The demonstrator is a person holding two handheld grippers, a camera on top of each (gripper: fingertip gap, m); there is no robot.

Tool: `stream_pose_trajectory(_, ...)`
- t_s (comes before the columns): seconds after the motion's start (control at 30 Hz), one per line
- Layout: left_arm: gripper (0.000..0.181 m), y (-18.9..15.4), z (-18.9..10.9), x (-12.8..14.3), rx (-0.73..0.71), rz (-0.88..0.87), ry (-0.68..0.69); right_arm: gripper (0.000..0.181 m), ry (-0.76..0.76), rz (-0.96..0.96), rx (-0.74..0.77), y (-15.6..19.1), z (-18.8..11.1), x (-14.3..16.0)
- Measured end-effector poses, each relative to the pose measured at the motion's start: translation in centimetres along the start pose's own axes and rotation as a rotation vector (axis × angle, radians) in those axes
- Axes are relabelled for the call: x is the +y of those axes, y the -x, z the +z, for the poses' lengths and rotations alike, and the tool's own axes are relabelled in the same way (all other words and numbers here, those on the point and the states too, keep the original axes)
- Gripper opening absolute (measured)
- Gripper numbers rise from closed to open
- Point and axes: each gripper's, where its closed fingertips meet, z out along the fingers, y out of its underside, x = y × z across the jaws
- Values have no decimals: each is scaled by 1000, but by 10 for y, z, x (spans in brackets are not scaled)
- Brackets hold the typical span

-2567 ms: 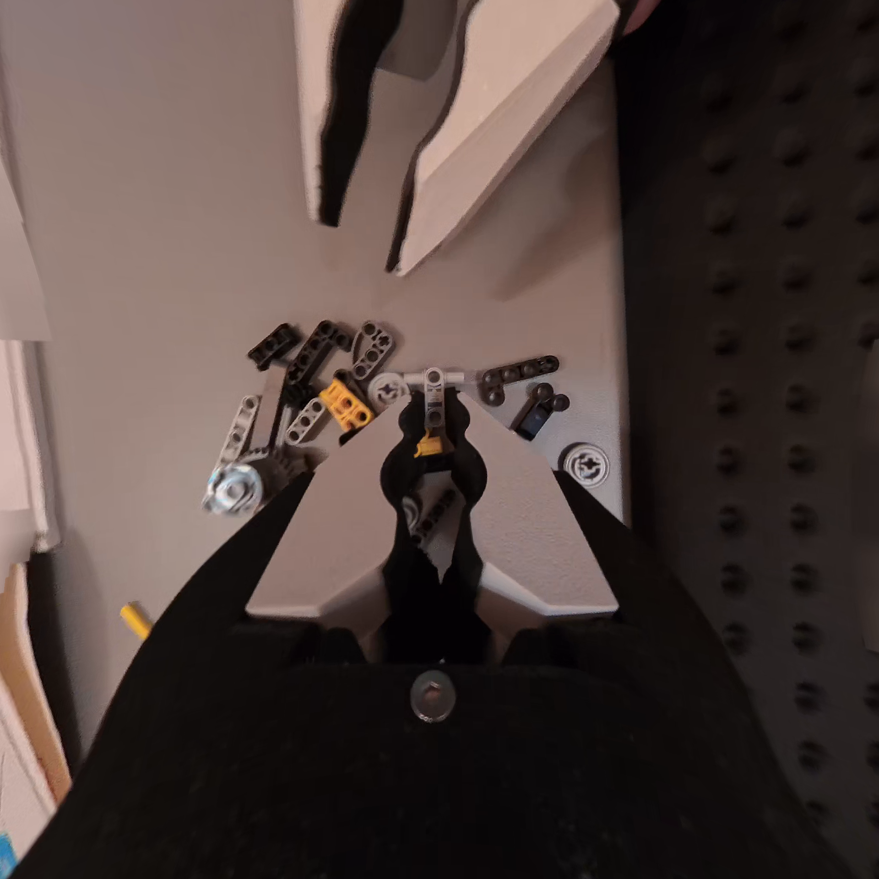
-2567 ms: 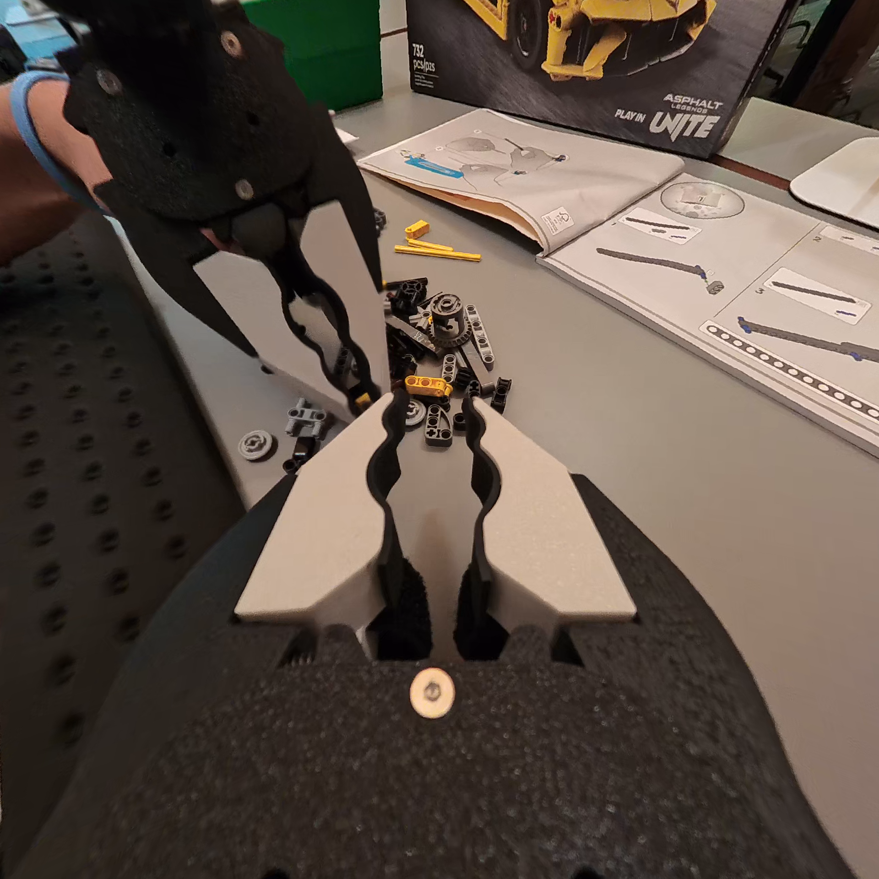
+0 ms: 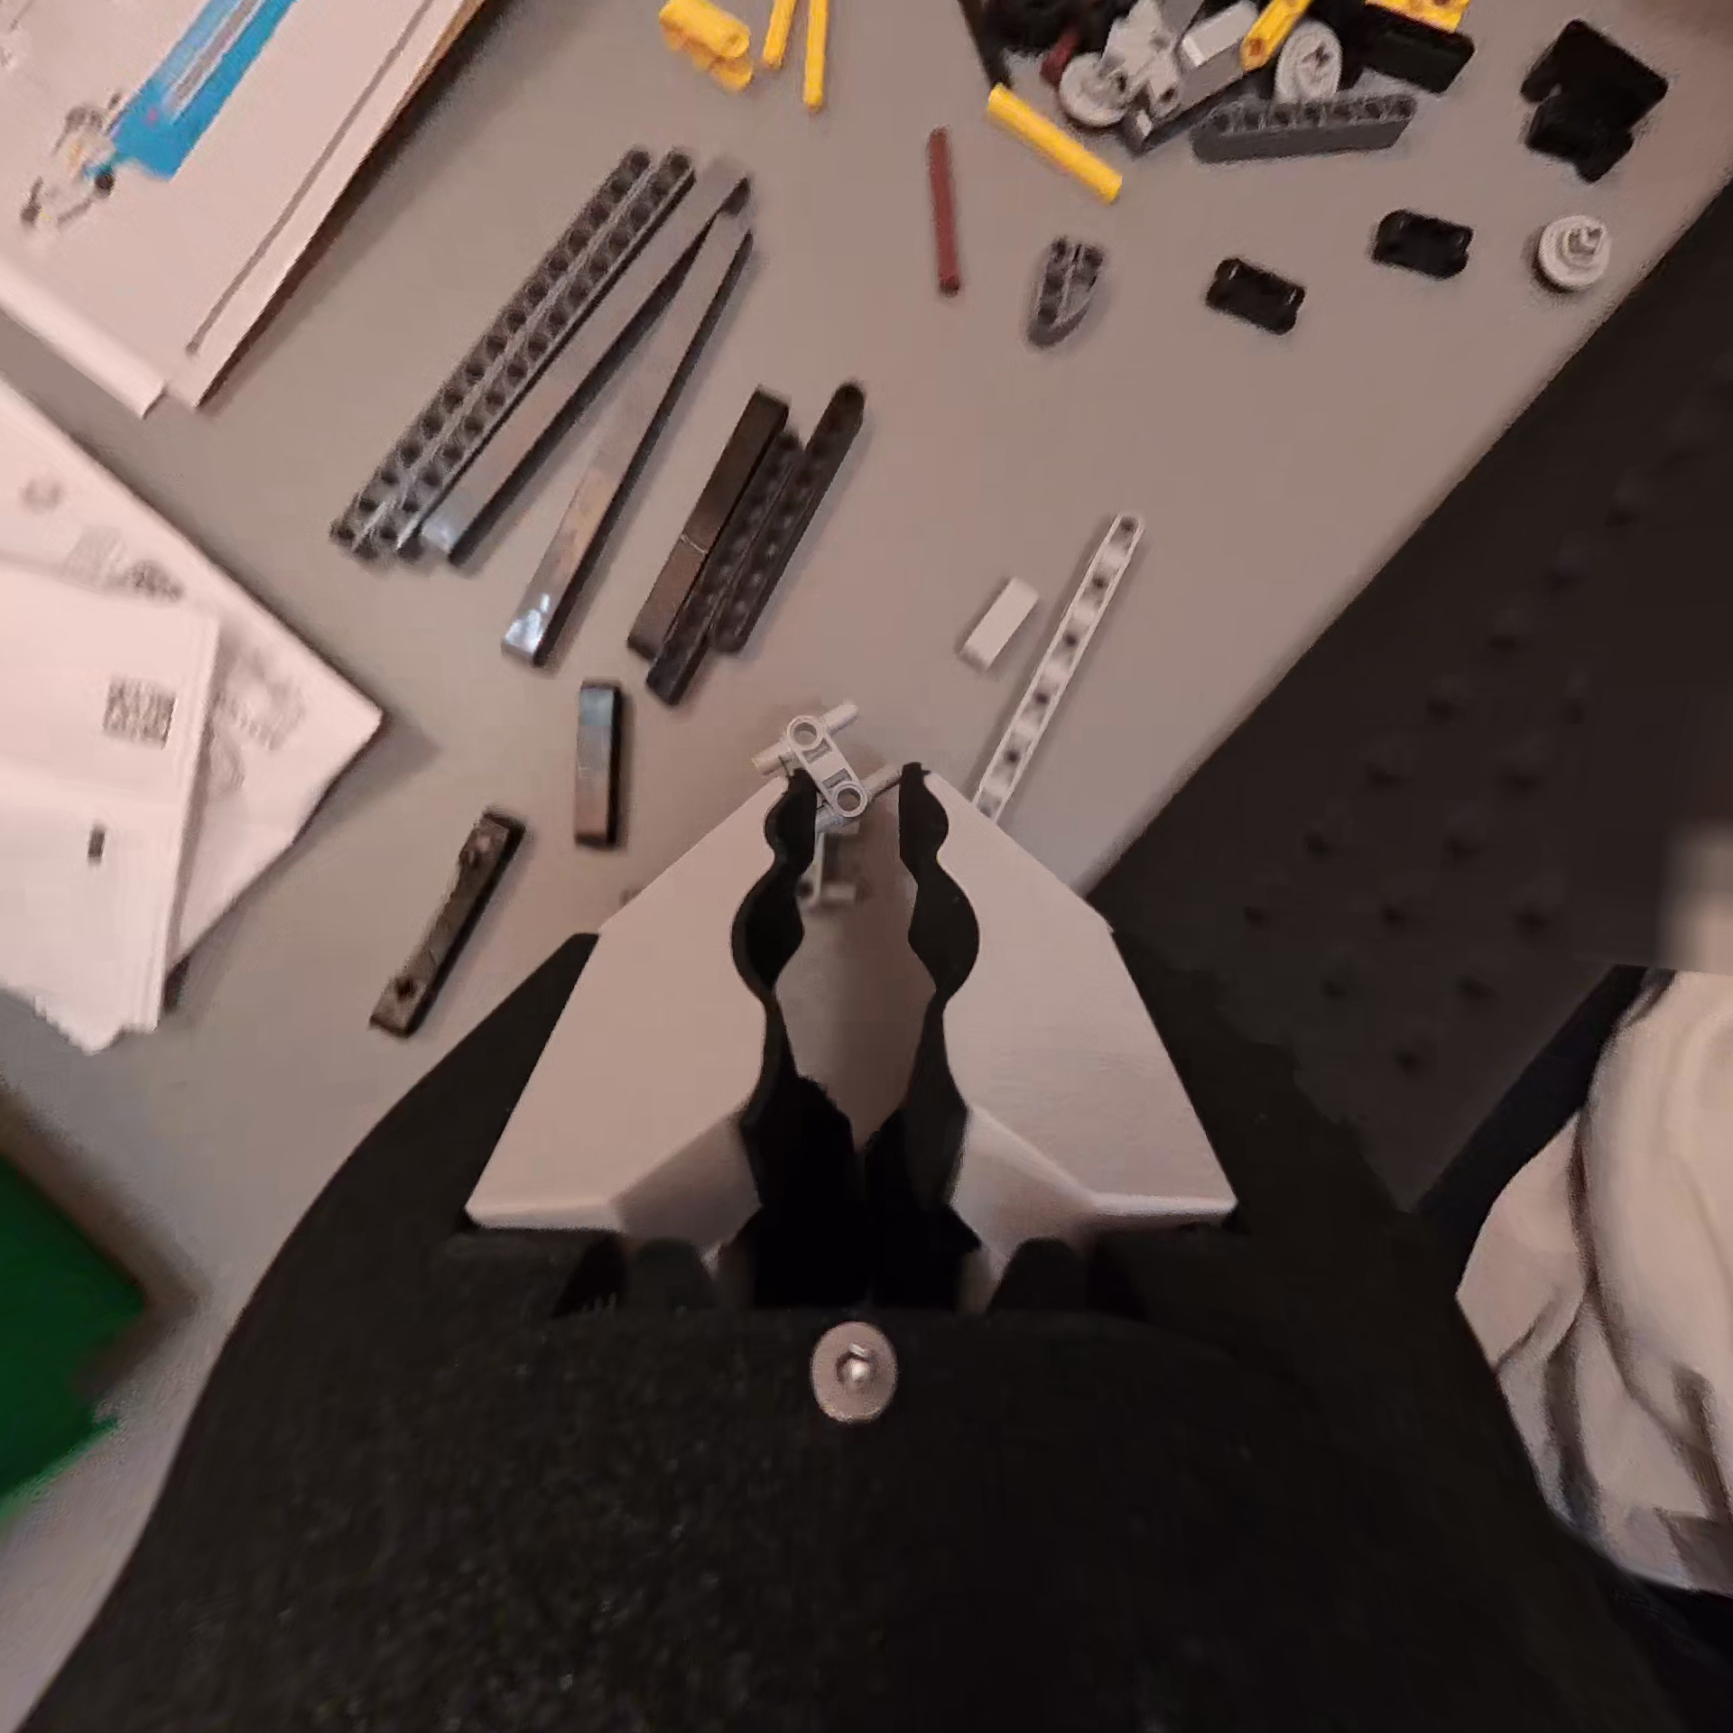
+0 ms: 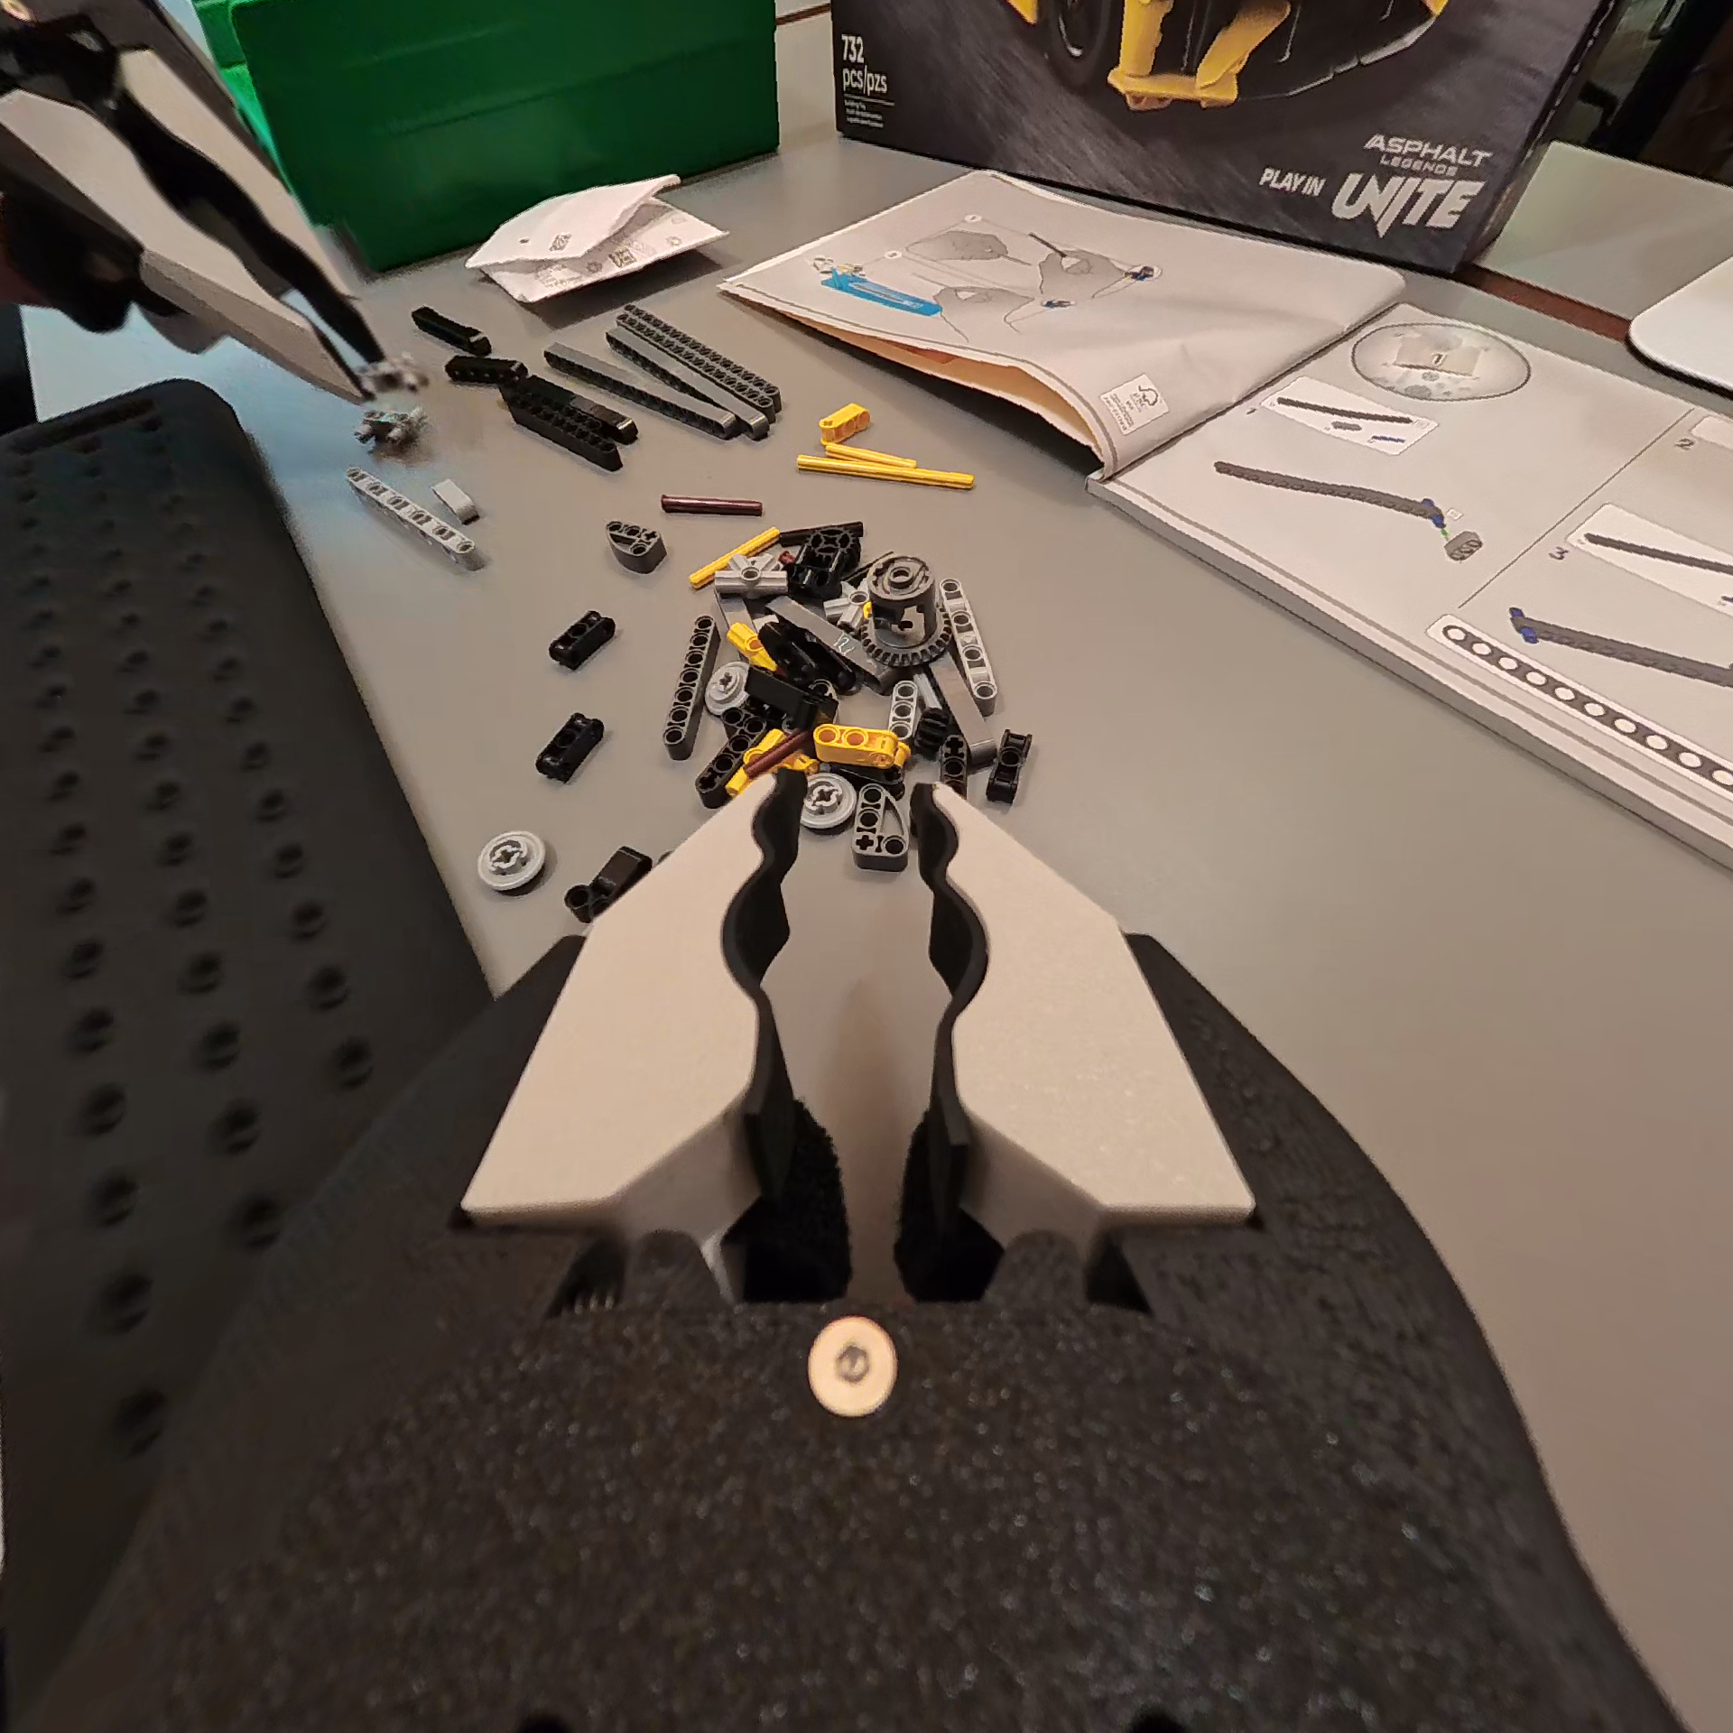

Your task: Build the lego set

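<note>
Partly hidden: grey connector (image 3: 825,771) between left gripper (image 3: 849,783) tips; contact unclear.

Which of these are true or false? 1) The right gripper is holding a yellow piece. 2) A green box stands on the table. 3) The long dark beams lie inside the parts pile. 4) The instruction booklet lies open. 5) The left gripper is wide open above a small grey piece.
1) False: the right gripper is open and empty.
2) True: green box.
3) False: the long dark beams lie apart from the parts pile.
4) True: instruction booklet.
5) True: left gripper, small grey piece.
</note>
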Motion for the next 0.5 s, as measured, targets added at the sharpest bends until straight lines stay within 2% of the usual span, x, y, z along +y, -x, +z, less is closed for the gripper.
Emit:
stream_pose_trajectory(0.1,16,-1,-6,16,22,8,-3,24,9,1,1,0,1,1)
stream_pose_trajectory(0.27,16,-17,1,17,81,70,13,24,22,-1,9,-1,3,3)
stream_pose_trajectory(0.37,16,-16,8,25,70,102,78,24,26,0,10,-2,3,4)
stream_pose_trajectory(0.5,16,-6,8,27,45,96,81,24,23,1,11,-2,3,4)
